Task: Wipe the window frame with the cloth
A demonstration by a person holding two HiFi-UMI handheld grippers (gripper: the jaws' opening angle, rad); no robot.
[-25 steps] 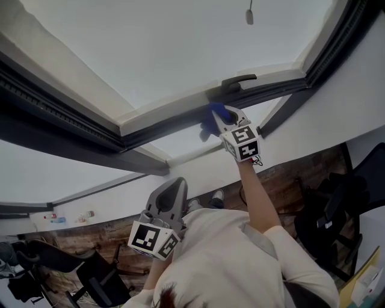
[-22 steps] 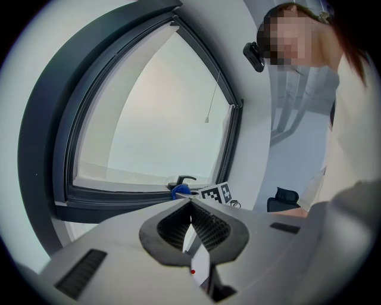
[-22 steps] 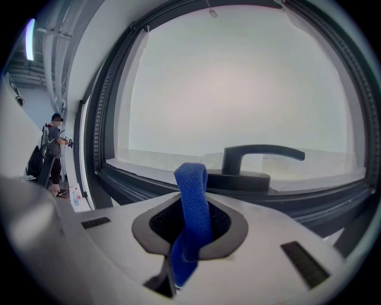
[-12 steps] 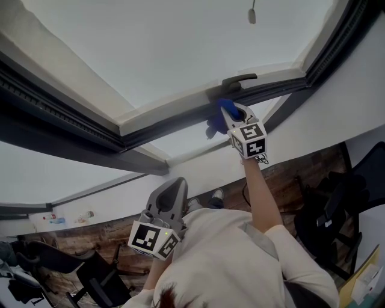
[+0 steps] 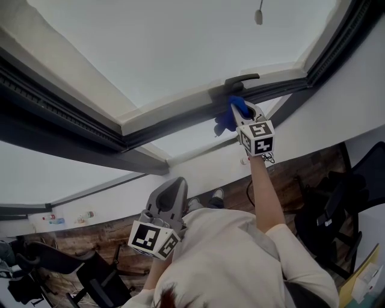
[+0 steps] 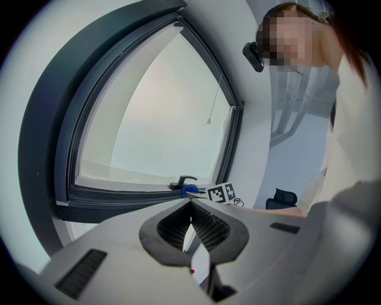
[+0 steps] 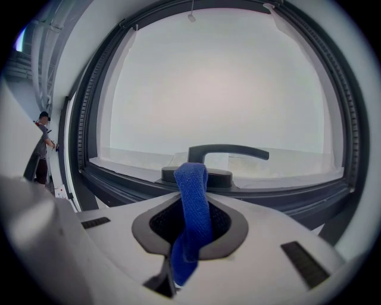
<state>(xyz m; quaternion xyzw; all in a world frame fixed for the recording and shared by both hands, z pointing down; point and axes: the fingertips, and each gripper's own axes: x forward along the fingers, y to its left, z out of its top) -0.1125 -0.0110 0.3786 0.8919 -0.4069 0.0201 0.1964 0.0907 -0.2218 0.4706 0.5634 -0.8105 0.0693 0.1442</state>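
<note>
A blue cloth [image 5: 230,118] is clamped in my right gripper [image 5: 240,109], which is raised to the dark lower bar of the window frame [image 5: 174,117]. In the right gripper view the cloth [image 7: 191,208] stands folded between the jaws, its tip just in front of the base of the black window handle [image 7: 223,153]. That handle [image 5: 240,80] lies right above the cloth in the head view. My left gripper [image 5: 173,192] hangs low by the person's chest, jaws shut and empty. From the left gripper view the cloth [image 6: 189,190] appears small and far off at the frame.
The window pane [image 5: 162,42] fills the upper part. A blind cord pull [image 5: 258,16] hangs at the top. White wall [image 5: 355,102] is to the right of the frame. Office chairs [image 5: 337,210] and a wood floor lie below.
My right gripper has slid right along the lower frame bar with the cloth, coming under the handle. The left gripper has stayed put.
</note>
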